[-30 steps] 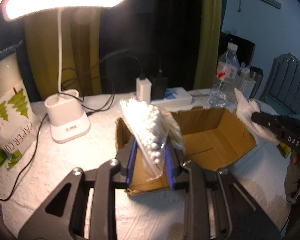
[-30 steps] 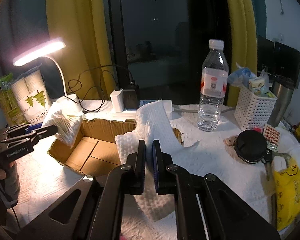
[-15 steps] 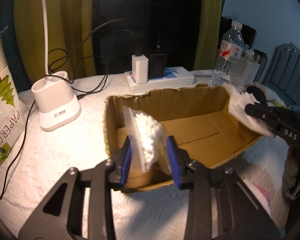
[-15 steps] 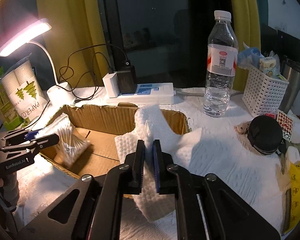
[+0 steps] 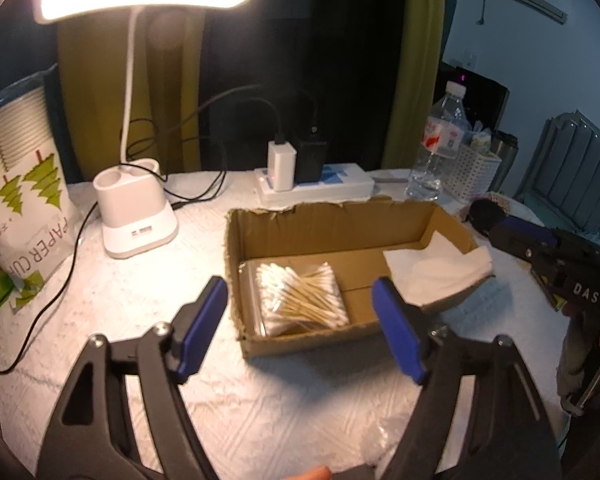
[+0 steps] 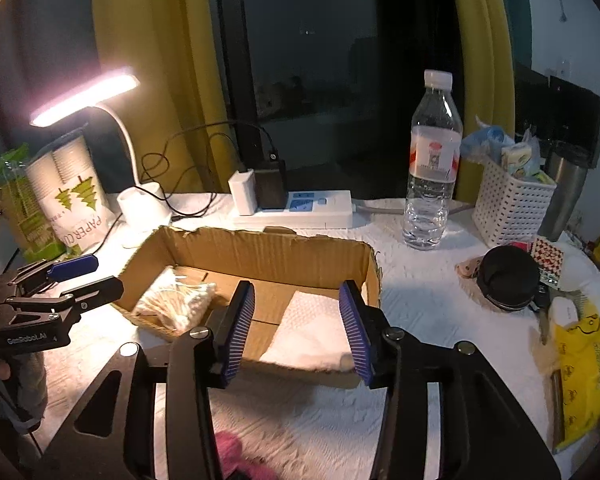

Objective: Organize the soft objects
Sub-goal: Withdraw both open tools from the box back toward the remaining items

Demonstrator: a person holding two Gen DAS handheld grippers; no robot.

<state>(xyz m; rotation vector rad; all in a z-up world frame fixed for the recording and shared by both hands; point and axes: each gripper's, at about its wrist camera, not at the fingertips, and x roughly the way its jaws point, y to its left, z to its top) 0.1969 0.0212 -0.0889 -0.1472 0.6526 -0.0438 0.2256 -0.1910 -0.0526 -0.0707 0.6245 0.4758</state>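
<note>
The bag of cotton swabs (image 5: 302,298) lies flat at the left end of the cardboard box (image 5: 340,224); the folded tissue (image 5: 436,268) rests at the right end, probably to sort them apart; left tool (image 5: 300,328) and right tool (image 6: 296,328) are opening, nothing between.

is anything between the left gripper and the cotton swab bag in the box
Only the cardboard box's low near wall. The bag of cotton swabs lies flat inside, just behind it; the left gripper, jaws opening with nothing between them, could reach over it from above.
</note>
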